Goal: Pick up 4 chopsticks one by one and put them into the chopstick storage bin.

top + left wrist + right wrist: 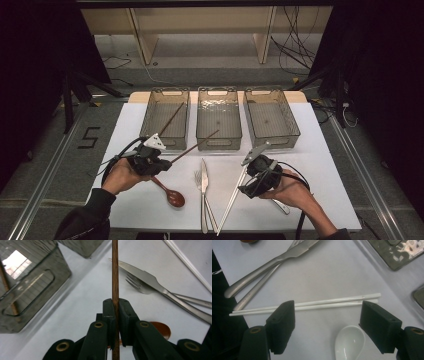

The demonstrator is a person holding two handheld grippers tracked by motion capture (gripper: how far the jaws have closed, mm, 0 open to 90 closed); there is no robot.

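Brown chopstick [195, 146]: a thin wooden stick clamped between the jaws of the left gripper [159, 161], which is clenched tight on it near its lower end. In the high view the stick slants up and to the right from the gripper, and its far tip lies over the near rim of the middle bin [218, 140]. In the left gripper view the same stick [115, 272] runs straight up between the two black pads.

Left bin [165, 120]: holds a second brown chopstick [171, 119], lying at a slant inside it. Right bin [271, 117]: stands at the far right of the row of three.

Right gripper [256, 185]: released, jaws standing wide apart with nothing pressed between them. It hovers over the pair of white chopsticks [312, 304], which lie side by side on the white table [310, 200], crossing the gap between the open pads without touching them. A white spoon [349, 342] lies just near of the pair, between the jaws in the right gripper view.

Centre of the table: a knife [203, 195] and a fork [199, 178] lie close together, handles toward the near edge. A brown spoon [171, 195] rests to their left, near and just right of the left gripper.
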